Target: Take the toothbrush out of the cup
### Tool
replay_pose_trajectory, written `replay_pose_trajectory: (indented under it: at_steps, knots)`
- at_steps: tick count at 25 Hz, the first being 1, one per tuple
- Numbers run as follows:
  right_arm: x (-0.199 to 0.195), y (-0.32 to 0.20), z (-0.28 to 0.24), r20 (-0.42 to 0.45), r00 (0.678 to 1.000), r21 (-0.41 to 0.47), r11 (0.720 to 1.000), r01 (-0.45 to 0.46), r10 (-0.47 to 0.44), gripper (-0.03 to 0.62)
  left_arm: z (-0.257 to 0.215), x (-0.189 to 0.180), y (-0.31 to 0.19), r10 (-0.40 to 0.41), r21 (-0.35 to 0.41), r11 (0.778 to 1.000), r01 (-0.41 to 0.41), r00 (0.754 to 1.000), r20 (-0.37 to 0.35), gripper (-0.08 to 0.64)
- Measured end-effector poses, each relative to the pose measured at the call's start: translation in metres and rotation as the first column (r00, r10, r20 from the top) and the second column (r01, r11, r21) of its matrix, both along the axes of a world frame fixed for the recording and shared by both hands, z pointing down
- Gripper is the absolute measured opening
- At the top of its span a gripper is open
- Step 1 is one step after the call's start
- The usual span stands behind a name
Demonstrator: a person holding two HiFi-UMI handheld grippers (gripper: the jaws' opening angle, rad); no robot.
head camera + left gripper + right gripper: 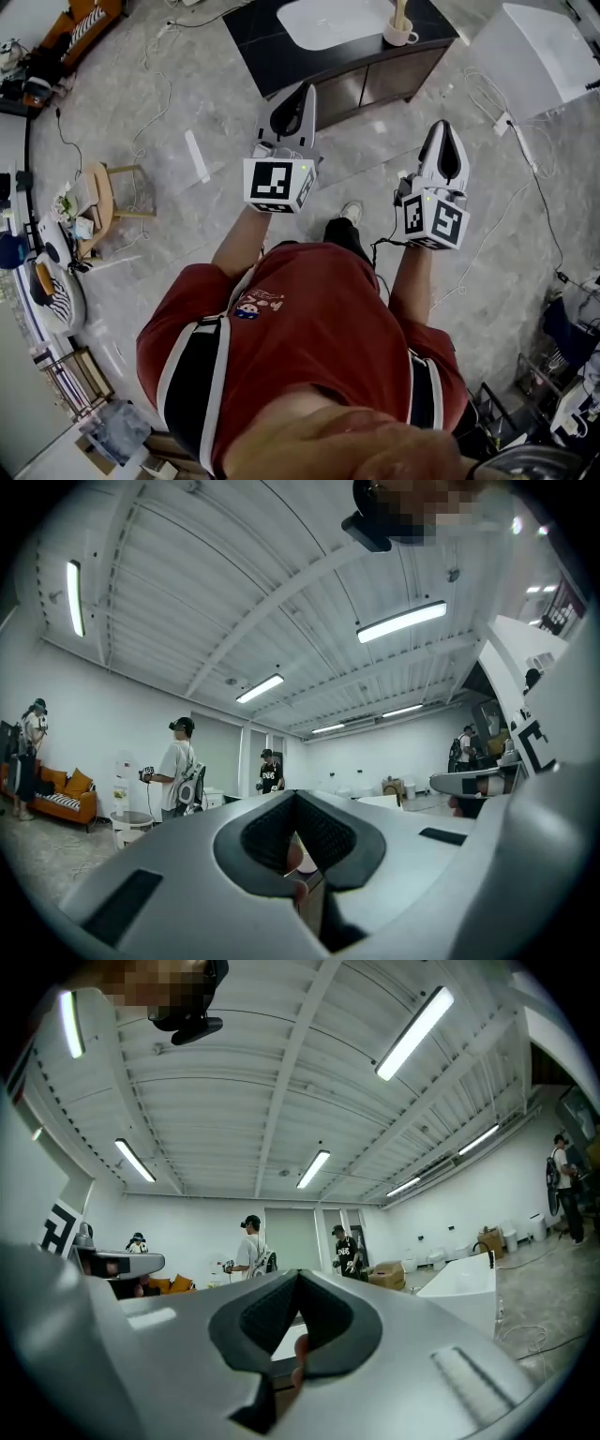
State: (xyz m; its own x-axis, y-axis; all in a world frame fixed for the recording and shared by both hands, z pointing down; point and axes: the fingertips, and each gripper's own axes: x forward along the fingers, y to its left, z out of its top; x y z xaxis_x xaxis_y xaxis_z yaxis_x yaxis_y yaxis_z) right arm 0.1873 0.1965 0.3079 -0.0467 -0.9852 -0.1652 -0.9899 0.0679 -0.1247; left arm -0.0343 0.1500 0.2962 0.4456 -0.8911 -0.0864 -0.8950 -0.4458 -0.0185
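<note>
In the head view a cream cup (401, 34) stands on the dark vanity counter (258, 42), right of the white basin (333, 21). A light-handled toothbrush (400, 11) stands upright in it. My left gripper (307, 91) is held out level, short of the vanity's front and well left of the cup. My right gripper (444, 127) is out over the floor, below and right of the cup. Both are shut with nothing between their jaws. In the left gripper view the left gripper (296, 801) points across the room; the right gripper (298, 1279) does too. Neither gripper view shows the cup clearly.
A wooden stool (110, 192) stands on the floor at the left, and a white tub (548, 52) at the upper right. Cables trail over the grey floor (487, 234). Other people (178, 766) stand far off in the room, and an orange sofa (61, 794) is by the wall.
</note>
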Motion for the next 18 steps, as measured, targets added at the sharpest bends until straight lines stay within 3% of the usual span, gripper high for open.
replay_pose_trajectory:
  at_steps: [9,18]
  knots:
    - [0.067,-0.058,0.006,0.057,0.998,0.0,1.0,0.021,-0.021,0.01,-0.008,0.072,-0.053,-0.014,0.02,1.0,0.013,0.999,0.04,0.005]
    - [0.093,-0.101,0.015,0.06,0.996,-0.009,0.998,0.06,-0.06,0.011,0.002,0.101,-0.089,-0.04,0.006,0.999,0.04,0.998,0.052,0.005]
